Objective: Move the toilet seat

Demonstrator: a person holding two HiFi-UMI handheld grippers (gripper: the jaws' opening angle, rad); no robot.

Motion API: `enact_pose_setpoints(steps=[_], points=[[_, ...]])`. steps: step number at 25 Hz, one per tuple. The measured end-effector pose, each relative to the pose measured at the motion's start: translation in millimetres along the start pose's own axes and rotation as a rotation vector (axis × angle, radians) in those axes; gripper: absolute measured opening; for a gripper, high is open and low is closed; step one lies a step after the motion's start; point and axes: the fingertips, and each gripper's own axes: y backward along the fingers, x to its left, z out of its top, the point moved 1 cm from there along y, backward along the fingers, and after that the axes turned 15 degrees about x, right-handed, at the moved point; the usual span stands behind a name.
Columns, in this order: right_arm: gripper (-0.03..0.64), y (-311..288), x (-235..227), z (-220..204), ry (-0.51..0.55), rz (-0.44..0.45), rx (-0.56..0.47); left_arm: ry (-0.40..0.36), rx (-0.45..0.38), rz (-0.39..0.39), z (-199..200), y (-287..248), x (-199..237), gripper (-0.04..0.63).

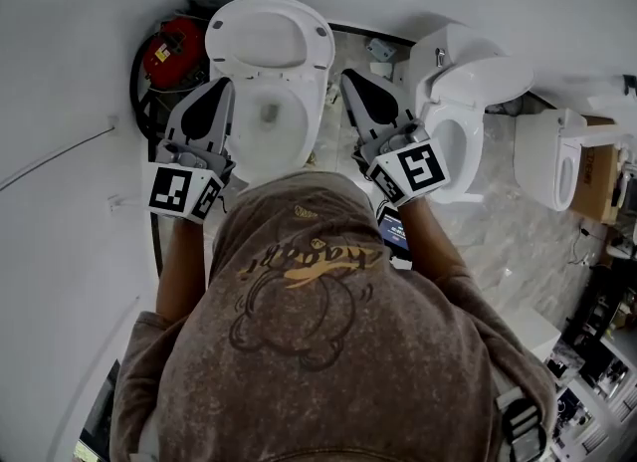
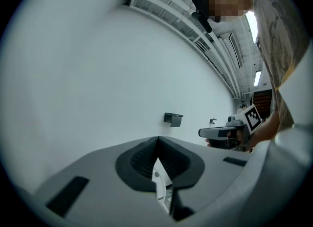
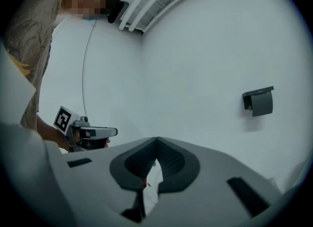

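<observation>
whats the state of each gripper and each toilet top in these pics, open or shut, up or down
left gripper: jaws shut, nothing between them
right gripper: jaws shut, nothing between them
white hinged top of the near toilet: raised towards the wall, bowl uncovered; seat and lid can't be told apart
white oval lid of the second toilet: raised, bowl open
third white toilet at far right: lid state can't be told

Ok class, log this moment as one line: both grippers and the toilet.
left gripper: shut, empty | right gripper: shut, empty | both: facing wall, either side of toilet | toilet: open, not gripped
</observation>
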Motion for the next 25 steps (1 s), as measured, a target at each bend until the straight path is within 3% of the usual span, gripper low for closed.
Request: enact_pose_setpoints(steps=[13, 25], points=[[-0.003, -14.2, 0.0, -7.3, 0.017, -0.060, 0.013, -0.015, -0.003, 0.048, -0.9, 3.9, 10.8, 0.009], [-0.003, -19.2, 0.7, -5.1, -0.032, -0.063, 0.007, 0.008, -0.020, 0.094, -0.9, 11.4, 16.6, 0.009]])
